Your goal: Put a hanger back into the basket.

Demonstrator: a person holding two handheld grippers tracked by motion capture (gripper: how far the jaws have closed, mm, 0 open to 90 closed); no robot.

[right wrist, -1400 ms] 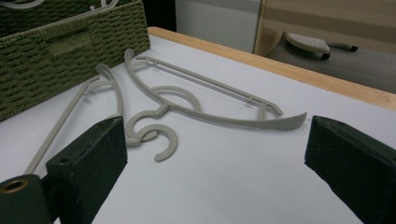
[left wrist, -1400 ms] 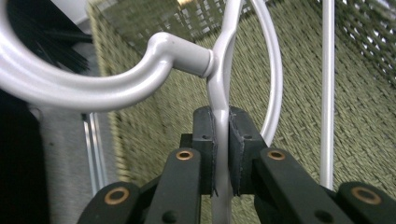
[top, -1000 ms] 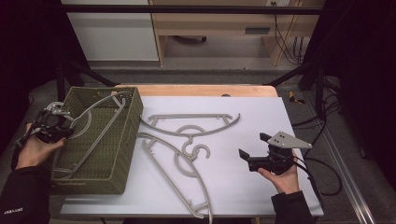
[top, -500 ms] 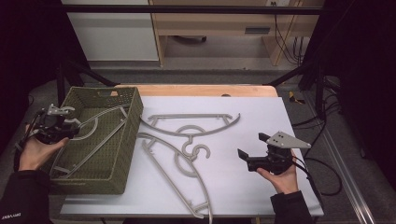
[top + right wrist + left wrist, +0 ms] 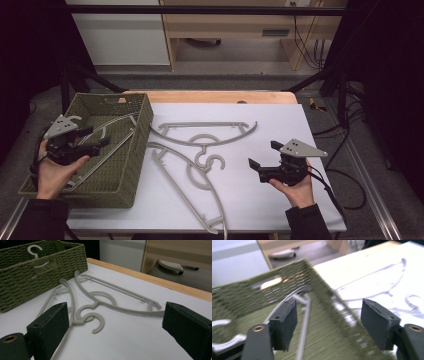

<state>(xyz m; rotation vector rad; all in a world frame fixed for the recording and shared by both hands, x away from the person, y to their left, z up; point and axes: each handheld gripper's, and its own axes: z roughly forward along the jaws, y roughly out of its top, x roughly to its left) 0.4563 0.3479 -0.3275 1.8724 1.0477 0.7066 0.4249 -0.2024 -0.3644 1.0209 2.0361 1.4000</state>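
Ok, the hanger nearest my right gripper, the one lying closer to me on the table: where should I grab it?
Probably the curved shoulder bar of the near hanger, just below its hook. It lies flat on the white table, so come down from above with the open right gripper, jaws straddling the bar. The hook itself interlocks with the far hanger, so gripping there risks dragging both.

A white surface point(image 5: 280, 135) with a wooden far edge carries everything. Behind it stand a white cabinet point(image 5: 120, 35) and a wooden shelf unit point(image 5: 235, 25); black cables point(image 5: 305, 45) hang beside it, over grey floor point(image 5: 210, 80).
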